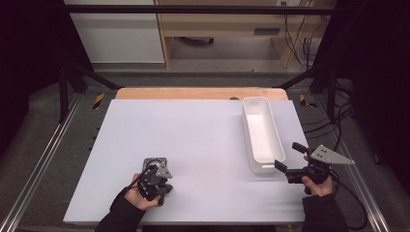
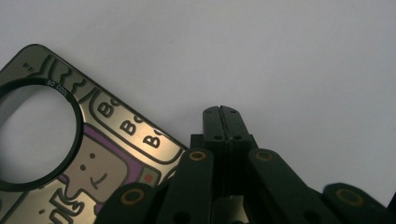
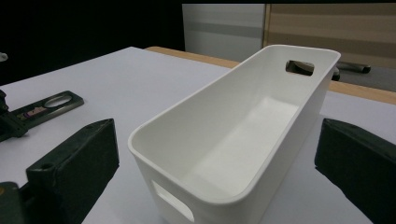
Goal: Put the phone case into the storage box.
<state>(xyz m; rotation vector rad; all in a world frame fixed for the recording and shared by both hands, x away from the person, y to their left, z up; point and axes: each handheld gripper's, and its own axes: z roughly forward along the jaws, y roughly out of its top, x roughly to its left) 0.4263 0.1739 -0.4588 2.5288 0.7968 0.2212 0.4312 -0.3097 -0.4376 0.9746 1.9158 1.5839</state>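
My left fingers point(image 2: 223, 122) are pressing flat together with nothing between them, sitting just right of the phone case point(image 2: 93, 158), which is lying flat on the worktop point(image 2: 280, 56) at the lower left of the frame. My right fingers point(image 3: 215, 158) are standing wide apart, holding nothing, flanking the near end of the white bin point(image 3: 243, 130). I am judging that shut tips may only be nudging the thin case along, skidding it off the edge, and the right hand may be knocking the bin.

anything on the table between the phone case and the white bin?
Nothing: in the high view, bare table runs from the phone case to the white bin.
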